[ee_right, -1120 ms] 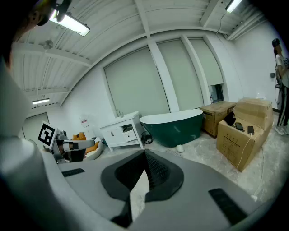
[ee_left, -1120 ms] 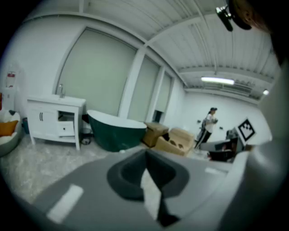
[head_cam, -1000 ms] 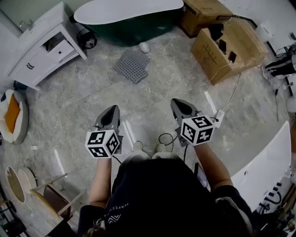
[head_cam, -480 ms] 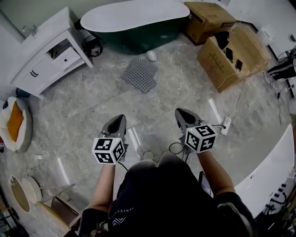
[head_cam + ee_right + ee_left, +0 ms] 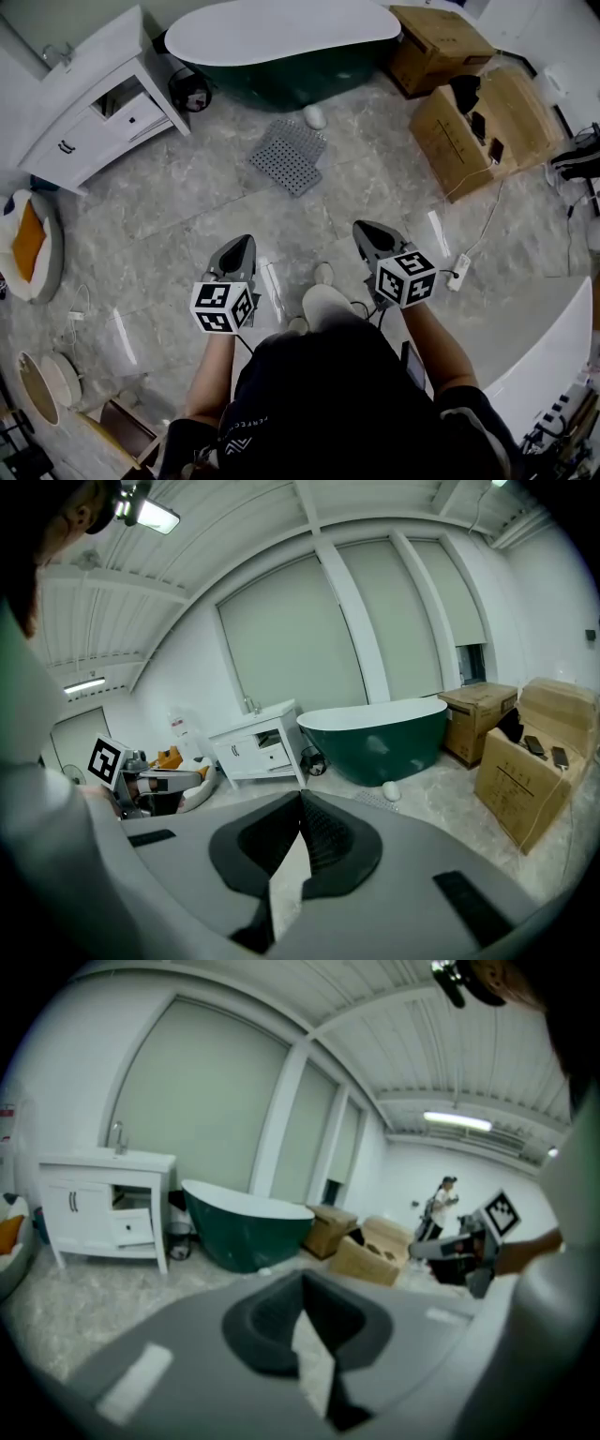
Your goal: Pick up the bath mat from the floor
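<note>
The bath mat point(image 5: 289, 155) is a grey perforated square lying flat on the marble floor in front of the tub, far ahead of both grippers. In the right gripper view a strip of the mat point(image 5: 372, 799) shows just past the jaw tips. My left gripper point(image 5: 238, 247) and right gripper point(image 5: 365, 230) are held side by side at waist height, both pointing toward the mat and well short of it. The left gripper point(image 5: 302, 1277) has its tips together with nothing between them. The right gripper point(image 5: 301, 794) is shut and empty too.
A dark green bathtub point(image 5: 281, 47) stands behind the mat, with a small white object point(image 5: 315, 116) beside it. A white vanity point(image 5: 84, 103) is at the left and cardboard boxes point(image 5: 469, 122) at the right. A power strip point(image 5: 457, 272) with cable lies right of me.
The person has stepped forward, one foot now ahead, so the mat and tub sit lower and nearer in the head view. Both grippers stayed shut and level.
</note>
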Motion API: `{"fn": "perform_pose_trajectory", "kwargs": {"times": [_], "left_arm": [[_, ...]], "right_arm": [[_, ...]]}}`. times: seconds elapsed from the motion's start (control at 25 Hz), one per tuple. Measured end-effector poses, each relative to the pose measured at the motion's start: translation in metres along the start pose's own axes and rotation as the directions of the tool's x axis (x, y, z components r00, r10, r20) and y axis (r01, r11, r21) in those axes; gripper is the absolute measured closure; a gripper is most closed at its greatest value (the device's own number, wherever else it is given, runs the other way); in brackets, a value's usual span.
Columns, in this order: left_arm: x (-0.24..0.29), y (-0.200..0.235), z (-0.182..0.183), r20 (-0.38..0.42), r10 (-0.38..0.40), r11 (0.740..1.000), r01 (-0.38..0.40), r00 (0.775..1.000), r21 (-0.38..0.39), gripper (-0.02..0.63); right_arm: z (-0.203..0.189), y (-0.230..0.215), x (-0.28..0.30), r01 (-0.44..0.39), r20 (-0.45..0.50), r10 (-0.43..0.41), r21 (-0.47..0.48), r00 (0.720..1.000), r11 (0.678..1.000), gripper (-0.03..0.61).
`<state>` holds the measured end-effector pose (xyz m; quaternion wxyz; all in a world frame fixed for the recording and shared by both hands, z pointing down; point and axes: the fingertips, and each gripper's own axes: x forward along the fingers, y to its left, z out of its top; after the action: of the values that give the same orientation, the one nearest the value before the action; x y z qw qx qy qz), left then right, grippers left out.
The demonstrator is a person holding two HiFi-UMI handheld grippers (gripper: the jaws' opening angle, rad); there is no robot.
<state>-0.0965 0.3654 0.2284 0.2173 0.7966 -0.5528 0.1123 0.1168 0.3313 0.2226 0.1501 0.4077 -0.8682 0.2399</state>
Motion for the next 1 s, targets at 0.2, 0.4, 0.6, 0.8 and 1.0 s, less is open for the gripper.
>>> {"fn": "perform_pose_trajectory", "kwargs": {"times": [0.2, 0.4, 0.6, 0.8, 1.0], "left_arm": [[0.047, 0.006, 0.025, -0.001, 0.03, 0.999, -0.03, 1.0, -0.013, 0.611], [0.087, 0.01, 0.038, -0.01, 0.052, 0.998, -0.052, 0.999, -0.034, 0.611], [0.107, 0.024, 0.045, -0.008, 0.073, 0.996, -0.073, 0.997, -0.045, 0.611], [0.132, 0.045, 0.046, -0.045, 0.069, 0.996, -0.071, 0.997, -0.051, 0.611], [0.165, 0.077, 0.048, -0.071, 0.04, 0.998, -0.044, 0.997, -0.047, 0.611]], "right_arm": [[0.029, -0.034, 0.036, -0.063, -0.01, 0.062, -0.011, 0.998, 0.998, 0.58], [0.038, -0.058, 0.07, -0.118, -0.065, 0.116, -0.03, 0.991, 0.993, 0.58], [0.038, -0.067, 0.102, -0.168, -0.116, 0.167, -0.001, 0.979, 0.986, 0.58], [0.041, -0.071, 0.131, -0.179, -0.147, 0.179, 0.018, 0.973, 0.984, 0.58], [0.043, -0.076, 0.169, -0.155, -0.18, 0.158, 0.029, 0.971, 0.988, 0.578]]}}
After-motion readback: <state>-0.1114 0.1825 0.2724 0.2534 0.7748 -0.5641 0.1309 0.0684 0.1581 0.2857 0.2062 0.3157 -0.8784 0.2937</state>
